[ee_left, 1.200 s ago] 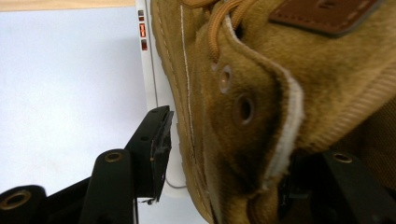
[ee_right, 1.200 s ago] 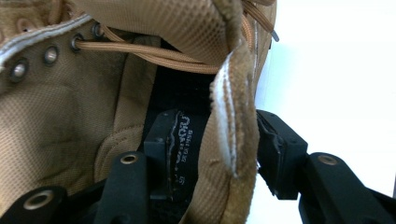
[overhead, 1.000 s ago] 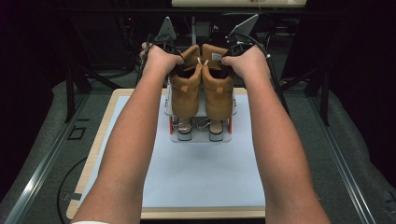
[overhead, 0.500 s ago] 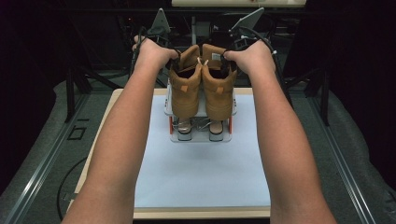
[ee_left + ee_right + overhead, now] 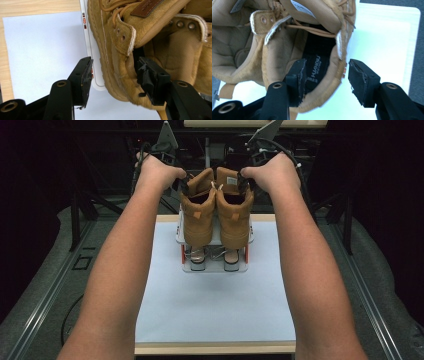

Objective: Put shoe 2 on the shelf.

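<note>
Both hands have risen since the earlier frames, and the two tan boots now hang higher over the white stand [image 5: 215,266]. Nearest, a pale blue mat [image 5: 215,310] covers the worktop [image 5: 215,349] up to its near edge. Beyond it, toward the far edge, the stand sits on the mat. Above it, the left gripper [image 5: 112,75] straddles the collar wall of the left boot [image 5: 197,215]; one jaw sits inside, the other stands off the outer side, so the jaws are apart, not pressing. The right gripper [image 5: 325,75] has just narrowed its jaws slightly: one is inside the right boot [image 5: 234,212], the other clear of its wall. Two boots, two grippers, one stand.
</note>
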`<act>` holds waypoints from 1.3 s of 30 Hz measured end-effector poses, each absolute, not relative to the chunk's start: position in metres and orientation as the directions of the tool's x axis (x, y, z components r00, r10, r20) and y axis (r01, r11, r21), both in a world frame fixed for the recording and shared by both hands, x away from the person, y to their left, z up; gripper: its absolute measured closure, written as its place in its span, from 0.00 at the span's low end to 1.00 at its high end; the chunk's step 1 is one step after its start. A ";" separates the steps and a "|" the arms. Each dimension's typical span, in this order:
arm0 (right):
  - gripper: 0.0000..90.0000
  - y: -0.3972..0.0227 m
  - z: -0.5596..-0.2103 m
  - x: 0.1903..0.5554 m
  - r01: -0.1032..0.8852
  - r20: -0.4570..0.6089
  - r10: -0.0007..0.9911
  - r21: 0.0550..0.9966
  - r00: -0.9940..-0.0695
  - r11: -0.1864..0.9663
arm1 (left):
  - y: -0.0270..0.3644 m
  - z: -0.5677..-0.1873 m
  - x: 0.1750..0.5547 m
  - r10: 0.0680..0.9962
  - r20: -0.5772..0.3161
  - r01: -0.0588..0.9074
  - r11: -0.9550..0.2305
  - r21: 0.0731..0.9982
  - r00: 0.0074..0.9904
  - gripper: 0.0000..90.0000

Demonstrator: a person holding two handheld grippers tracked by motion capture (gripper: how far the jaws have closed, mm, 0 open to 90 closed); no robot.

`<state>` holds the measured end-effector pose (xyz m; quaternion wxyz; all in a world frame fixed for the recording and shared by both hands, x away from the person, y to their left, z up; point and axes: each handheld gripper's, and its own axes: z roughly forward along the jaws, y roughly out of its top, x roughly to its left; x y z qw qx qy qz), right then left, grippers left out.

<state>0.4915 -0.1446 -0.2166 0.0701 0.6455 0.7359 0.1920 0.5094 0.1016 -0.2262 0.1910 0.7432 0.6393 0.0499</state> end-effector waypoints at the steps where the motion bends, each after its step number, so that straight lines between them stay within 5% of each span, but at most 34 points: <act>1: 0.54 -0.147 -0.214 0.490 0.922 0.142 0.978 0.376 -0.152 0.089 | 0.103 -0.225 0.508 0.972 -0.155 0.931 -0.115 0.346 0.178 0.53; 24: 0.54 -0.246 -0.222 0.467 0.935 0.118 0.989 0.353 -0.089 0.042 | 0.173 -0.236 0.493 0.971 -0.151 0.938 -0.130 0.322 0.186 0.52; 39: 0.54 -0.271 -0.261 0.443 0.933 0.128 0.976 0.336 -0.179 0.127 | 0.187 -0.275 0.472 0.949 -0.125 0.926 -0.245 0.287 0.289 0.52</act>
